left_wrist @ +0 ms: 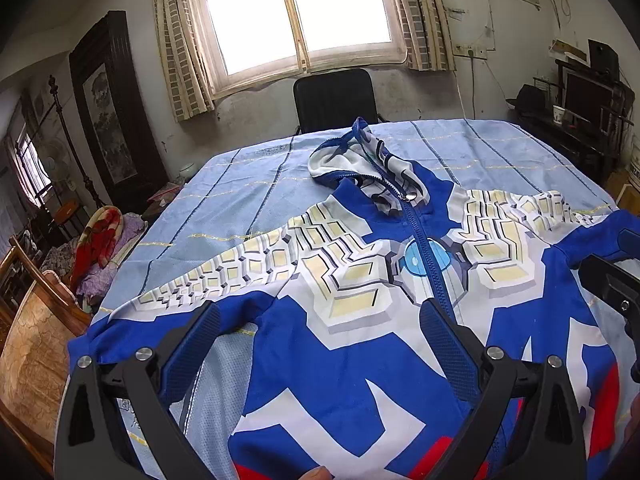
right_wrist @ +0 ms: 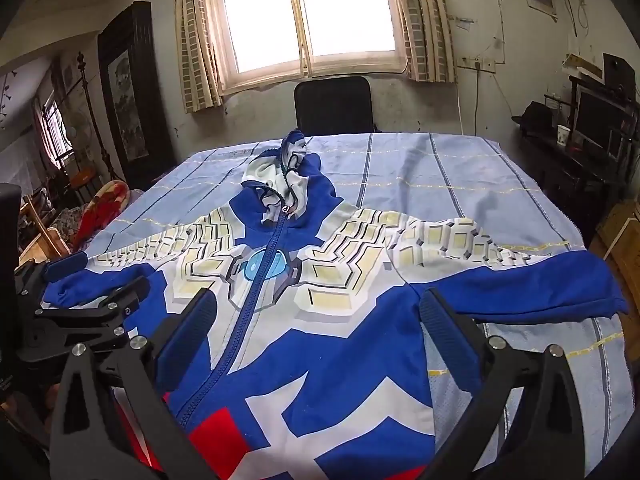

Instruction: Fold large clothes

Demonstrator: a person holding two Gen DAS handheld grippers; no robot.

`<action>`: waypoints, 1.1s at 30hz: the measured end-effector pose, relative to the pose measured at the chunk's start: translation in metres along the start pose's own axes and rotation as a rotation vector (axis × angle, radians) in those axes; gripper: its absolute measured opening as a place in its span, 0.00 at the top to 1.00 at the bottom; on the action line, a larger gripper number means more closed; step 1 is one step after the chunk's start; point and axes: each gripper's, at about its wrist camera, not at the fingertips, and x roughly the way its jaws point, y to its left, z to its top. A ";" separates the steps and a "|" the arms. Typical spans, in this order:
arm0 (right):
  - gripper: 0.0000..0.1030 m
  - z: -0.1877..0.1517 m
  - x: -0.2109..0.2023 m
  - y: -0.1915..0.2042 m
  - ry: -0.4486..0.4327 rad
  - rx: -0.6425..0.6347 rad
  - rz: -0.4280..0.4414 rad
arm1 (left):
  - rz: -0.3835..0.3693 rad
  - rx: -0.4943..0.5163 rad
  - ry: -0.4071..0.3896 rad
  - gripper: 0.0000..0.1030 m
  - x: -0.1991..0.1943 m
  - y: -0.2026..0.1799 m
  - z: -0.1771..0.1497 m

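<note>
A blue, white and red zip-up hooded jacket (left_wrist: pixel 340 344) lies front-up on the table, sleeves spread to both sides, hood (left_wrist: pixel 360 164) crumpled at the far end. It also shows in the right wrist view (right_wrist: pixel 320 344). My left gripper (left_wrist: pixel 320 320) is open and empty, hovering over the jacket's lower left body. My right gripper (right_wrist: pixel 316 312) is open and empty over the lower right body. The right gripper shows at the right edge of the left wrist view (left_wrist: pixel 616 292); the left gripper shows at the left edge of the right wrist view (right_wrist: pixel 92 312).
A light blue striped cloth (left_wrist: pixel 248 200) covers the table. A black chair (left_wrist: pixel 334 98) stands at the far edge under the window. A wooden chair (left_wrist: pixel 36 320) and piled bedding (left_wrist: pixel 100 248) are at the left. A dark desk with a monitor (right_wrist: pixel 596 120) is at the right.
</note>
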 end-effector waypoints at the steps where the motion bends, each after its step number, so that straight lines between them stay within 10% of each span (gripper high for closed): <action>1: 0.04 -0.001 -0.001 0.001 0.000 -0.002 -0.003 | 0.000 0.001 -0.001 0.03 0.000 0.000 0.000; 33: 0.04 -0.006 0.001 -0.004 0.003 0.002 0.000 | -0.005 0.006 0.007 0.03 -0.001 -0.002 -0.004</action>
